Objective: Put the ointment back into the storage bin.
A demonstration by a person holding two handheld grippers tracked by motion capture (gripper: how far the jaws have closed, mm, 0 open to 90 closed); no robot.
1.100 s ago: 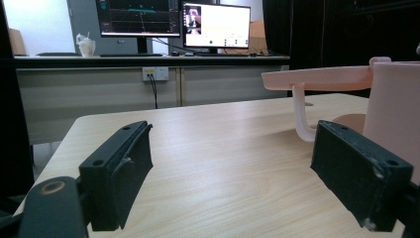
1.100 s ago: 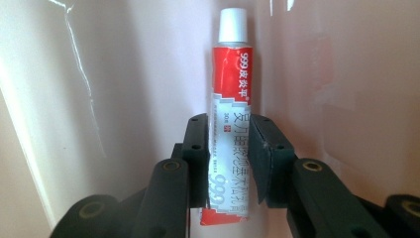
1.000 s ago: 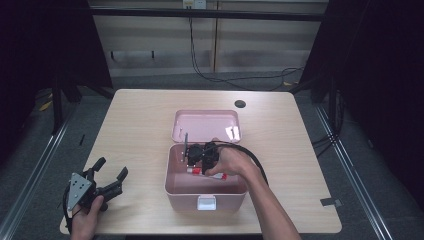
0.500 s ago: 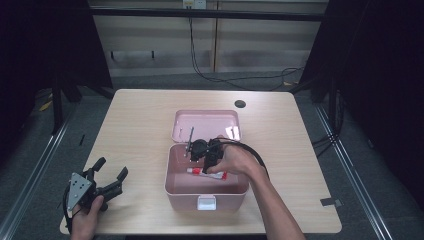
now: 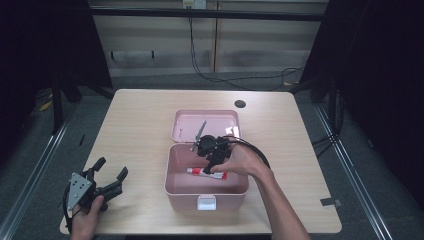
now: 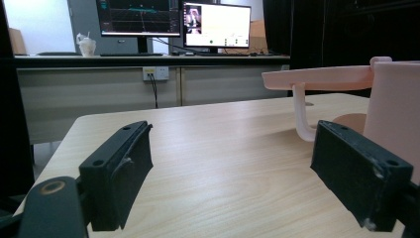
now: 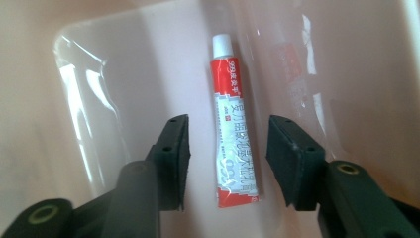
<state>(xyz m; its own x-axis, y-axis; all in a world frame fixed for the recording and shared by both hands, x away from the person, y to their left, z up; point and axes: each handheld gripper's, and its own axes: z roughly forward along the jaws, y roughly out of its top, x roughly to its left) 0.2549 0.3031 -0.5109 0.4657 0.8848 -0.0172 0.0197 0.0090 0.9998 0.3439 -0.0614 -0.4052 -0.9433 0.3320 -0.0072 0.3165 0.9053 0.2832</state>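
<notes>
lying flat on the bottom of the pink box (image 5: 206,187), the red-white tube (image 7: 234,133) sits between the right gripper (image 7: 228,153) jaws, which have just been opening & don't touch it. left gripper (image 5: 95,186) rests on the desk (image 5: 140,125) w/ jaws spread, holding nothing.

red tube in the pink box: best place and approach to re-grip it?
Take the tube across its flat body near the middle, coming straight down from above. It lies flat on the floor of the pink box, whose walls block a side approach. The right gripper, jaws just opened, already straddles the body without touching it; the white cap end looks narrower and likelier to slip.
</notes>
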